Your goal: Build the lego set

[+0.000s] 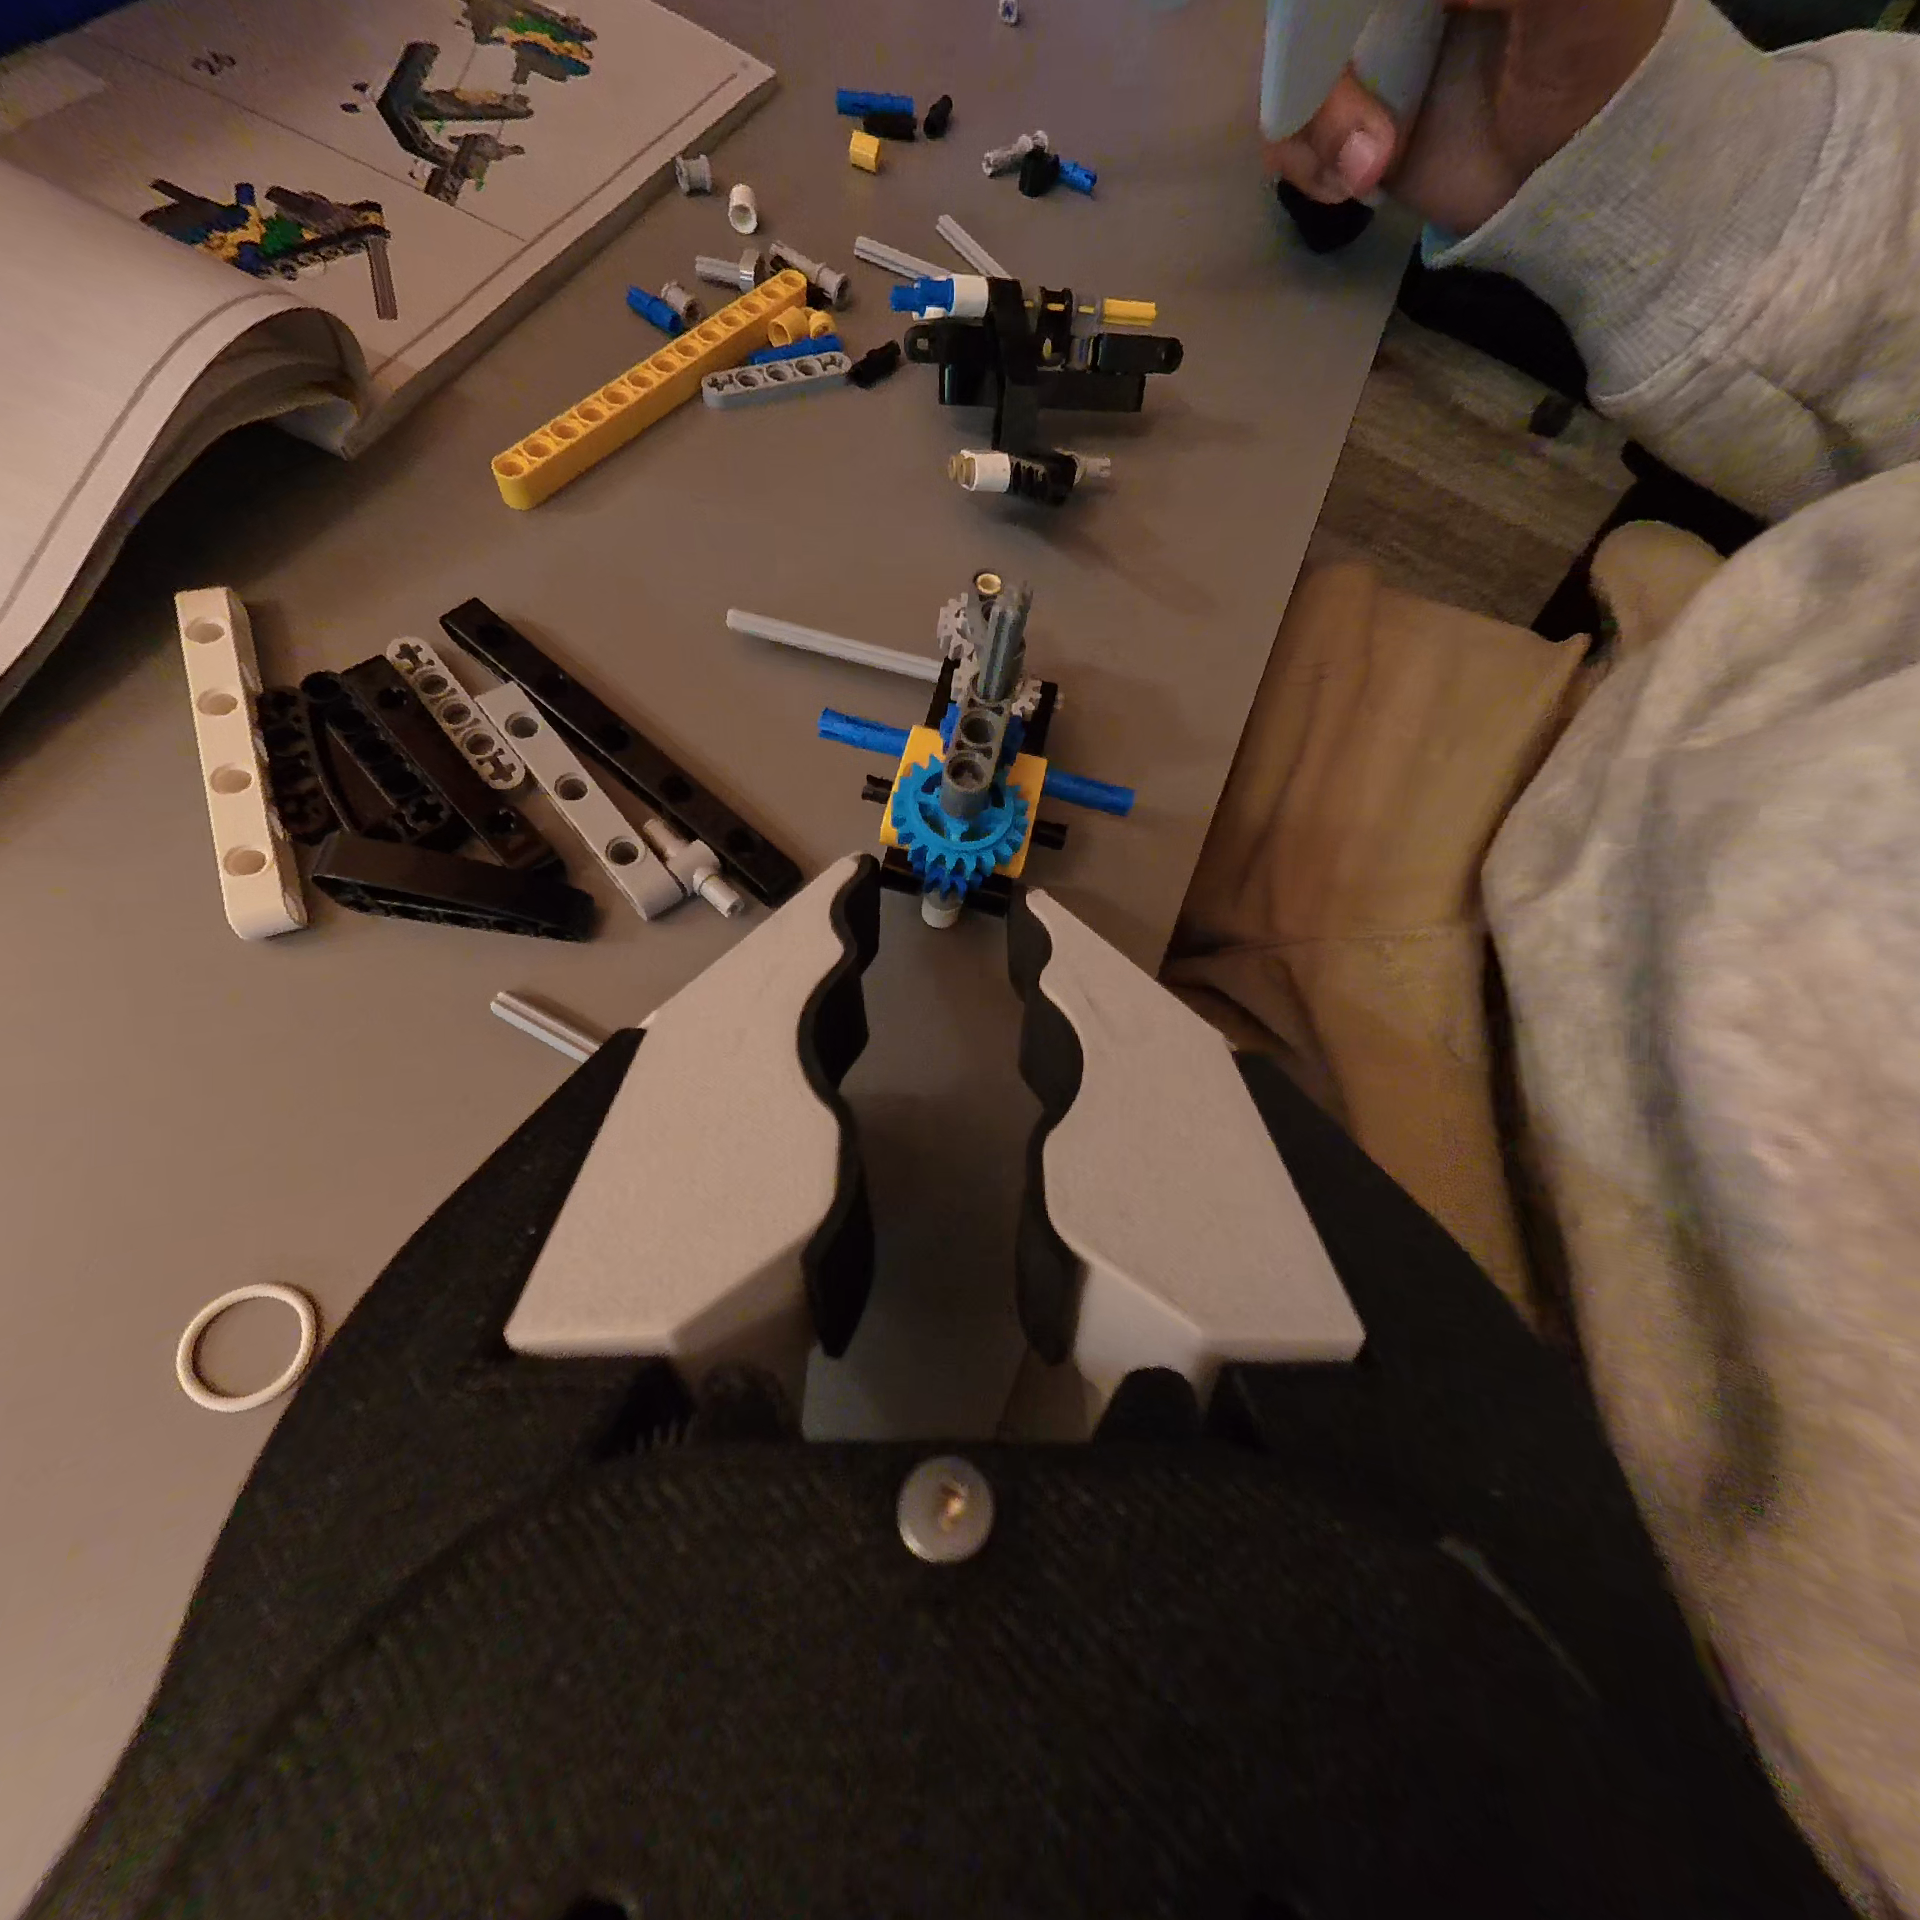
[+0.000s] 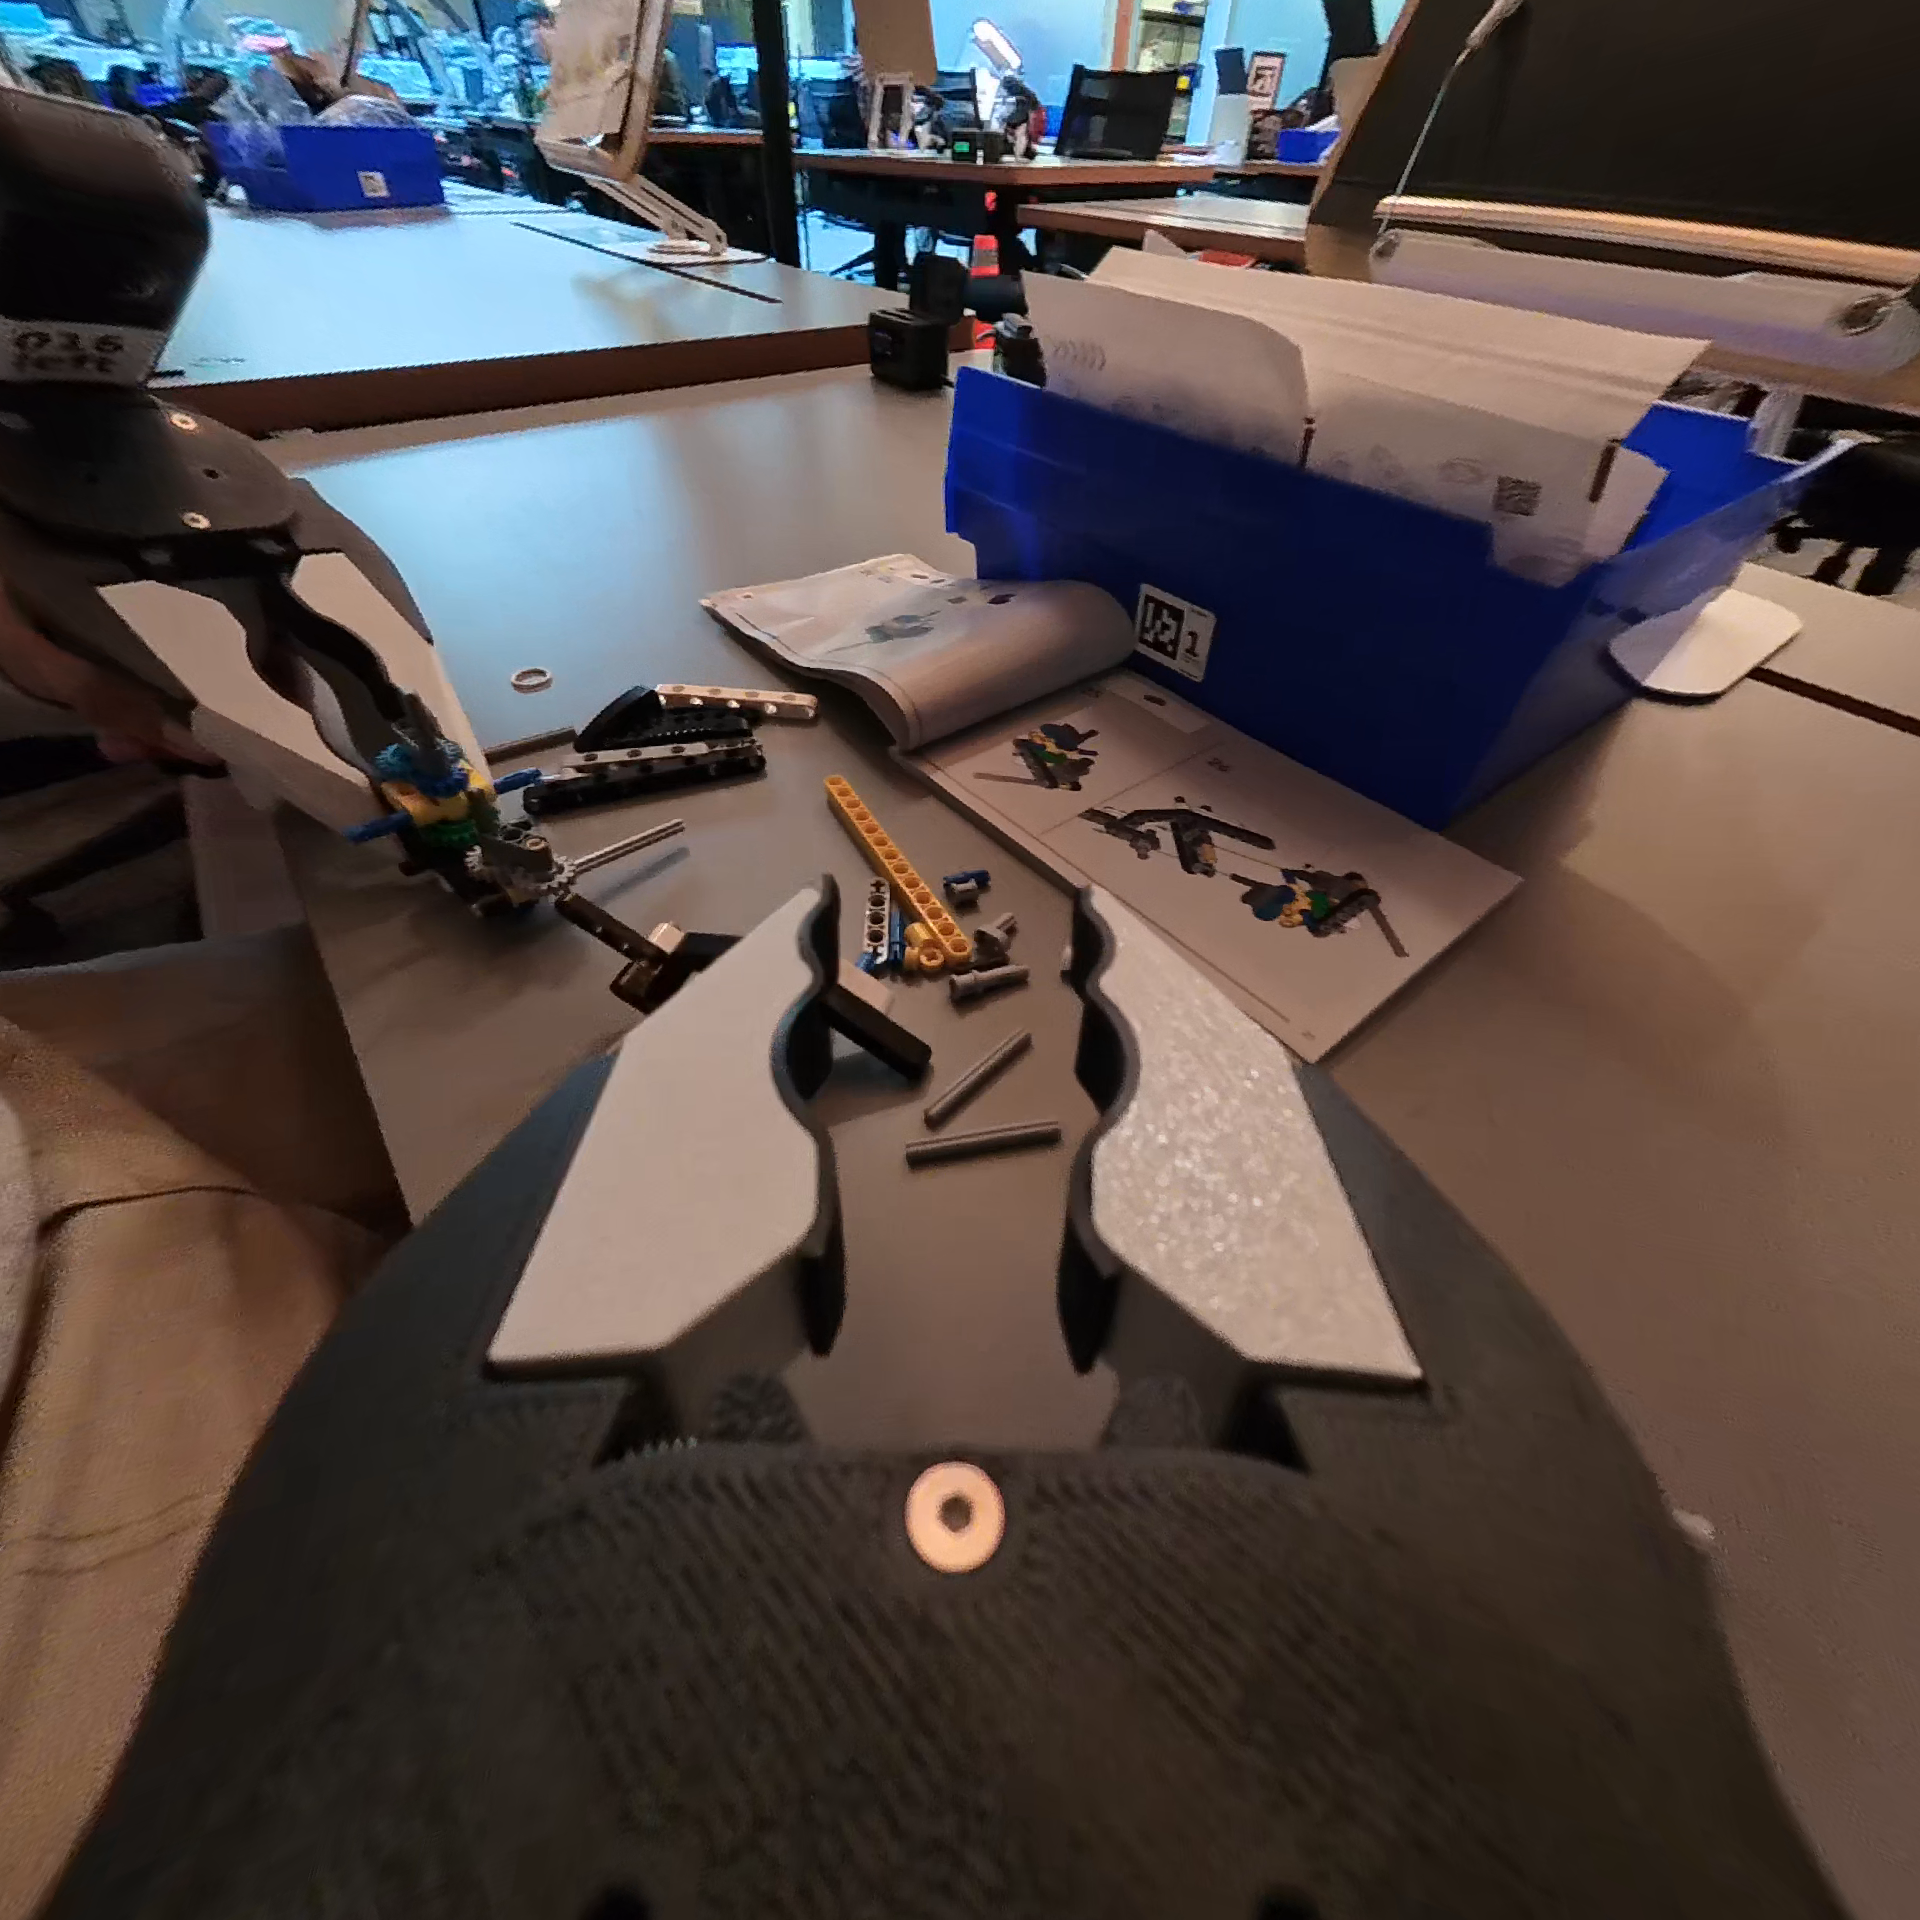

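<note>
A grey table [image 2: 1558, 1195] is seen carrying everything, with a blue bin [image 2: 1299, 582] of white papers at its far side. An open instruction booklet [image 2: 1195, 862] is laid just in front of the bin. The left gripper [image 1: 940, 894] is held near the table's edge, and its fingers [image 1: 790, 997] are closed on the base of a partly built lego assembly [image 1: 966, 779]: a yellow block with a blue gear, blue cross axles and a grey beam standing out beyond the fingertips. In the right wrist view the assembly is seen held just above the table, apart from the loose parts. The right gripper [image 2: 951, 935] is held empty over the scattered pieces, its fingers [image 2: 1174, 1091] spread apart. A long yellow beam [image 1: 649, 390] is laid among small blue, grey and black pins. A black sub-assembly [image 1: 1039, 353] lies just beside it. A pile of black, white and grey beams [image 1: 468, 769] is gathered to the left of the held assembly. Two grey axles [image 2: 982, 1112] lie between the right gripper's fingers. A small white ring [image 1: 246, 1347] lies apart near the left gripper's body.
</note>
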`<action>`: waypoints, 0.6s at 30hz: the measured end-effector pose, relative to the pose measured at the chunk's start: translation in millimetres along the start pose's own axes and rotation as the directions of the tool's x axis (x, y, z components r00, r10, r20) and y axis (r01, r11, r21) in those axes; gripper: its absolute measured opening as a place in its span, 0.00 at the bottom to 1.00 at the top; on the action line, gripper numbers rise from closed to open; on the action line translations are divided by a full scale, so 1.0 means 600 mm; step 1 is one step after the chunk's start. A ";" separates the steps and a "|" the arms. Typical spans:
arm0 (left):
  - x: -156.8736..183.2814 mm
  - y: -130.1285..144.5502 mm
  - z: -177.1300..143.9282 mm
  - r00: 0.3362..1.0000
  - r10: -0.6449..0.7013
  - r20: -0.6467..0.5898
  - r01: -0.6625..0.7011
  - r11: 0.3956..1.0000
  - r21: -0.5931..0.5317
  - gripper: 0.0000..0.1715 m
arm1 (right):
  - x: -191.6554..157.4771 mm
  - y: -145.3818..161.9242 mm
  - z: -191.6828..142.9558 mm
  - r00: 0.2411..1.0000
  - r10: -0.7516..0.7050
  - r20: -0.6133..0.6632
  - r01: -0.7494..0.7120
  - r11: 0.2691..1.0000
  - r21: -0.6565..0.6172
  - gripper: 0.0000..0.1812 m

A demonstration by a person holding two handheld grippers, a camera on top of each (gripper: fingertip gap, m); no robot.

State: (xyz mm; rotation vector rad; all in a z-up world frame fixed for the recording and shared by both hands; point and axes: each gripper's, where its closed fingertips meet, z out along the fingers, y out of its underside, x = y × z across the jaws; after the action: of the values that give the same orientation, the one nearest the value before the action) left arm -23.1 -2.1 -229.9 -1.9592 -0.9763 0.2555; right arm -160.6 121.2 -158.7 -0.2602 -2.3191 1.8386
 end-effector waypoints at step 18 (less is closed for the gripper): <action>-0.002 -0.003 -0.005 1.000 -0.010 0.005 0.010 1.000 0.027 0.13 | -0.018 -0.014 -0.025 1.000 0.006 0.023 -0.008 0.997 0.076 0.25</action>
State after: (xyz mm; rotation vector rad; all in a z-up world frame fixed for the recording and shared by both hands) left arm -23.4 -4.3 -226.8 -1.9295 -0.9811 0.2672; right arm -146.7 131.0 -147.6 -0.2392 -2.2588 1.9385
